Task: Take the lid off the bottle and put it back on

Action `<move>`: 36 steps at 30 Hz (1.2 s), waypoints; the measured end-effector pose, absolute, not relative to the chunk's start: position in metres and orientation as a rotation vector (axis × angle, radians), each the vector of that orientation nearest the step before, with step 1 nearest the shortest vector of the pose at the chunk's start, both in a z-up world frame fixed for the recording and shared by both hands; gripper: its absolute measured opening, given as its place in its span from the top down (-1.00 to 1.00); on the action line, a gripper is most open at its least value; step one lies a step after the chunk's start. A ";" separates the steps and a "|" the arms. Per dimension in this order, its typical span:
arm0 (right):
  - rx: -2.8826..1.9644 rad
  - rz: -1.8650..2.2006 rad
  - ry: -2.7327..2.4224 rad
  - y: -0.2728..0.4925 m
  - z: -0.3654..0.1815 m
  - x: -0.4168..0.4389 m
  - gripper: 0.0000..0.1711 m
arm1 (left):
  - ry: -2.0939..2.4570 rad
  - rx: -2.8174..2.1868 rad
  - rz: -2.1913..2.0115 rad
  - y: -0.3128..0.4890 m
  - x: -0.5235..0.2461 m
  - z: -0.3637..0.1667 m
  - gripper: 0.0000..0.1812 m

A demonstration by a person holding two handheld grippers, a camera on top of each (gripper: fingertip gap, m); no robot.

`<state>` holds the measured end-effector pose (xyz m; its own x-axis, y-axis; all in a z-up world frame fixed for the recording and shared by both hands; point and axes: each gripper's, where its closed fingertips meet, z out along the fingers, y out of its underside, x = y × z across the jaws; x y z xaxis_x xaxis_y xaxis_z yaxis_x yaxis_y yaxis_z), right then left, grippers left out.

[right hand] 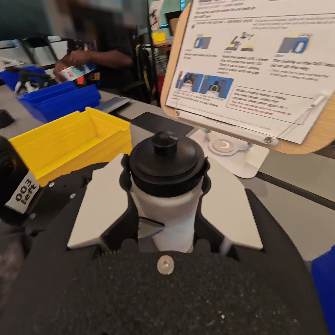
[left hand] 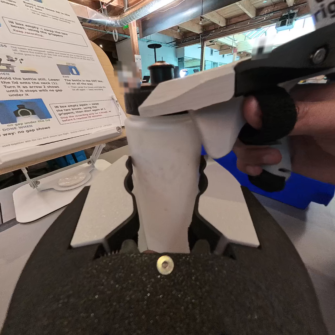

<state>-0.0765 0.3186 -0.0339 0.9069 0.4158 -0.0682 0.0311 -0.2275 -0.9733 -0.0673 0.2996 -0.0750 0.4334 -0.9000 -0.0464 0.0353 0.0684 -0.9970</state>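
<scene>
Two hand-held grippers hold one white bottle at the same moment, one low and one high. The left hand-held gripper is clamped around the bottle's pale body, its black wavy pads pressed against both sides, and the bottle stands upright between them. The right hand-held gripper is closed around the black lid, which sits on the bottle's neck with its small round spout knob pointing up; whether the lid is screwed fully down cannot be told. In the left wrist view the right gripper comes in from the right side, tilted, with its white finger plates lying across the top of the bottle, and a person's hand in a black fingerless glove wraps its grip. In the right wrist view part of the left gripper shows at the left edge, carrying a white label. A yellow bin sits on the grey surface to the left of the bottle, with a blue bin behind it. An instruction sheet leans on a wooden board held by a white stand, just behind the bottle. Farther back, another person stands at the surface holding a small container. The right wrist view is slightly blurred.
</scene>
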 end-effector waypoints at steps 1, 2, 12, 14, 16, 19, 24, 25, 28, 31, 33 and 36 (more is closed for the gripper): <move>-1.786 0.412 -0.395 0.318 -0.034 -0.077 0.10 | 0.870 -1.309 -0.860 0.300 -0.067 -0.075 0.22; -1.797 0.457 -0.460 0.317 -0.035 -0.078 0.10 | 0.872 -1.309 -0.864 0.300 -0.067 -0.075 0.22; -1.833 0.793 -1.487 0.294 -0.043 -0.071 0.11 | 0.917 -1.279 -0.934 0.292 -0.063 -0.075 0.22; -1.825 0.785 -1.627 0.293 -0.043 -0.067 0.12 | 0.919 -1.277 -0.934 0.292 -0.063 -0.075 0.22; -1.813 0.782 -1.708 0.292 -0.044 -0.065 0.13 | 0.919 -1.276 -0.937 0.291 -0.063 -0.075 0.22; -1.815 0.785 -1.671 0.293 -0.043 -0.067 0.13 | 0.907 -1.282 -0.946 0.293 -0.064 -0.075 0.22; -1.804 0.575 -1.152 0.297 -0.020 -0.065 0.01 | 0.895 -1.288 -0.930 0.293 -0.064 -0.075 0.22; -1.805 0.519 -1.002 0.296 -0.015 -0.063 -0.08 | 0.893 -1.289 -0.927 0.294 -0.064 -0.075 0.22; -1.745 0.349 -0.529 0.288 -0.002 -0.053 -0.13 | 0.883 -1.292 -0.910 0.294 -0.064 -0.075 0.22; -1.625 0.394 -0.237 0.274 0.001 -0.070 0.05 | 0.874 -1.296 -0.906 0.294 -0.065 -0.075 0.22; -1.618 0.314 -0.184 0.282 -0.007 -0.079 0.07 | 0.872 -1.298 -0.903 0.294 -0.065 -0.075 0.22; -1.653 0.076 -0.147 0.301 -0.013 -0.072 0.16 | 0.874 -1.300 -0.895 0.294 -0.065 -0.075 0.22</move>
